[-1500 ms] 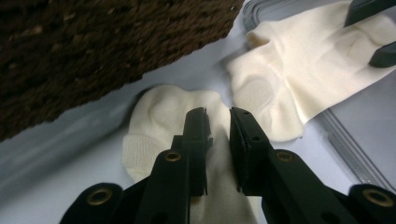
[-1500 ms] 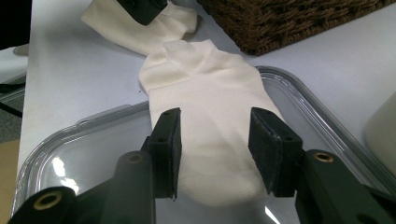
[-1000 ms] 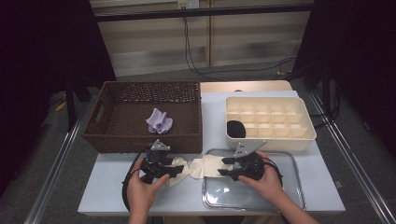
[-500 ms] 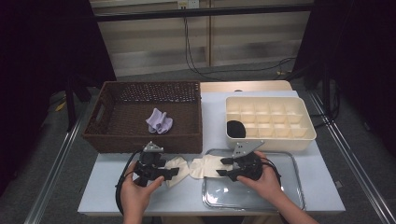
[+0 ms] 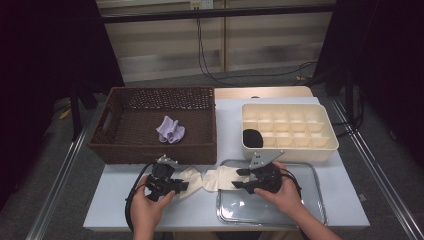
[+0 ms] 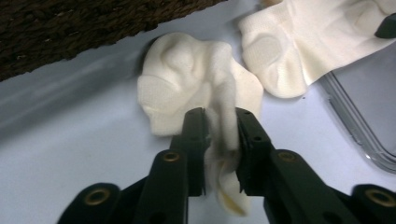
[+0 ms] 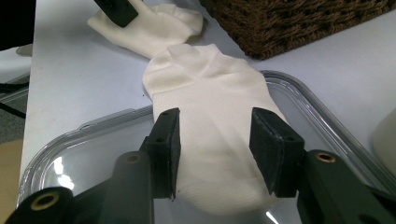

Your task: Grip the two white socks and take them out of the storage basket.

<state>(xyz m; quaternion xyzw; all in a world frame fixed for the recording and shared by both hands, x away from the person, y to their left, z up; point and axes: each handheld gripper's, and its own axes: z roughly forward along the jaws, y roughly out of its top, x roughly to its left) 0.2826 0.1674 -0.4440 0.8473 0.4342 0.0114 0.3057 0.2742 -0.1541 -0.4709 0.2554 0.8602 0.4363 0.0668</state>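
Two white socks lie toe to toe on the pale table in front of the basket. The left sock (image 5: 192, 179) (image 6: 187, 79) is bunched up. My left gripper (image 5: 182, 186) (image 6: 219, 116) has just been closing and is now shut on a raised fold of it. The right sock (image 5: 220, 177) (image 7: 210, 102) lies flat, half over the rim of a clear tray (image 5: 300, 215) (image 7: 70, 149). My right gripper (image 5: 239, 179) (image 7: 215, 121) stands open astride that sock, one pad at each side, and the cloth is not squeezed.
A dark wicker basket (image 5: 150, 150) with a purple sock (image 5: 170, 130) in it stands behind the left hand. A cream compartment box (image 5: 320, 145) at the back right holds a rolled black item (image 5: 252, 138). Both hands rest near the table's front edge.
The left gripper's jaws have narrowed onto a fold of the left sock. Neither hand has shifted, and the right gripper and its sock look the same.
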